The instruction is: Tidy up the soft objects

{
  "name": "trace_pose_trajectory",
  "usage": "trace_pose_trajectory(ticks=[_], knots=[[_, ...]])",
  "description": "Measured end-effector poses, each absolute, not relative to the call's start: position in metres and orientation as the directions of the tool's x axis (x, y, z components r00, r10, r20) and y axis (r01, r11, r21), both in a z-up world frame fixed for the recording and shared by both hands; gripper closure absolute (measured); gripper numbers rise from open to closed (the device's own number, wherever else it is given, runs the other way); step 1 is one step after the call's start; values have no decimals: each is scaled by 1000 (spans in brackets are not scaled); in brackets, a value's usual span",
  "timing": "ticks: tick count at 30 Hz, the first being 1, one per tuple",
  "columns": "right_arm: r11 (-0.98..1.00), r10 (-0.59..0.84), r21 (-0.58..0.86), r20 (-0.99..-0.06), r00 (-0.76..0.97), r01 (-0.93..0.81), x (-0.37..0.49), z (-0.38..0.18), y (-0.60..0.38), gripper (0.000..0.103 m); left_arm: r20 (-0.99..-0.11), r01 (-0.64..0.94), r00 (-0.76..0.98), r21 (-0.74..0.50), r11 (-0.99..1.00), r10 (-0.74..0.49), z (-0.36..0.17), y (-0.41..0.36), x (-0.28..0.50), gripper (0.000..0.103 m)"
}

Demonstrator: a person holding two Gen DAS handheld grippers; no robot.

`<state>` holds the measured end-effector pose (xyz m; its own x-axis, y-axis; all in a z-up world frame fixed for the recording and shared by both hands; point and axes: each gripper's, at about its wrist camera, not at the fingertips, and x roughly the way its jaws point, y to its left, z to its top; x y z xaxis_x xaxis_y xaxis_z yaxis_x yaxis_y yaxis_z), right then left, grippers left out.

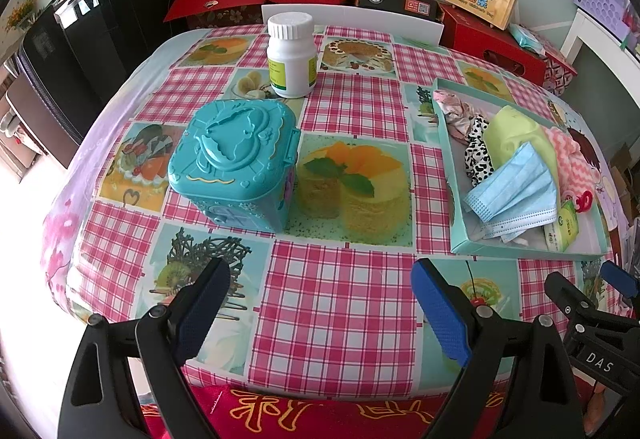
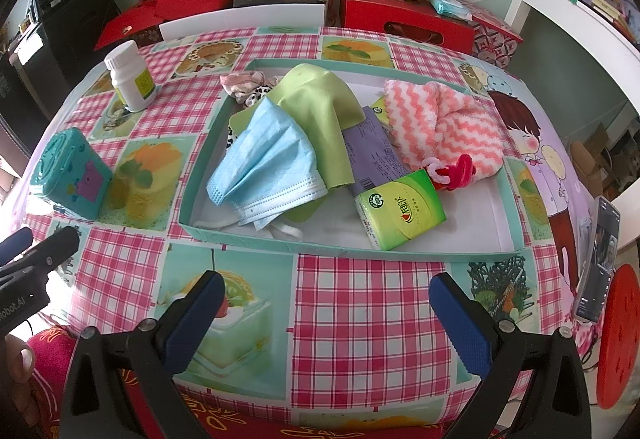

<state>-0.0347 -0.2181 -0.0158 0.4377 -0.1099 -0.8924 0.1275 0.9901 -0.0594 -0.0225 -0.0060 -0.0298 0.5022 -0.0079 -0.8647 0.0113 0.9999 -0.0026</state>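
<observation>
soft things sit heaped in the shallow teal tray (image 2: 472, 257) on the surface (image 2: 360, 319), just beyond the right tongs (image 2: 326, 319), whose jaws stand wide and empty over the checked cloth. blue face mask (image 2: 264, 175) lies nearest, ahead and a little left, its long axis running slantwise from near left to far right; green cloth (image 2: 320, 99) lies under it, pink striped towel (image 2: 440, 127) to the far right. left tongs (image 1: 320, 313), also wide and empty, see the tray well off to their right, so the right hand is likely the nearer. tissue pack (image 2: 400, 209) carries green chinese lettering i cannot read; the tong bodies show "das" and "xobot.ai".
</observation>
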Motion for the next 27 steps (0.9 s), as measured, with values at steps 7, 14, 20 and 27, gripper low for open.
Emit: trace_pose_trajectory(ticks=[7, 14, 20, 27], knots=[[990, -110, -59, -893, 437, 127, -34, -16, -218, 0, -865, 7, 502, -3, 1000, -7, -31, -6, -23, 11], [990, -109, -59, -894, 436, 127, -35, -17, -218, 0, -866, 3, 500, -1, 1000, -3, -31, -8, -23, 11], [990, -108, -59, -894, 435, 126, -35, -18, -219, 0, -867, -1, 498, -1, 1000, 0, -32, -8, -23, 11], [990, -108, -58, -894, 435, 126, -35, -17, -219, 0, -867, -2, 498, -2, 1000, 0, -31, -7, -23, 11]])
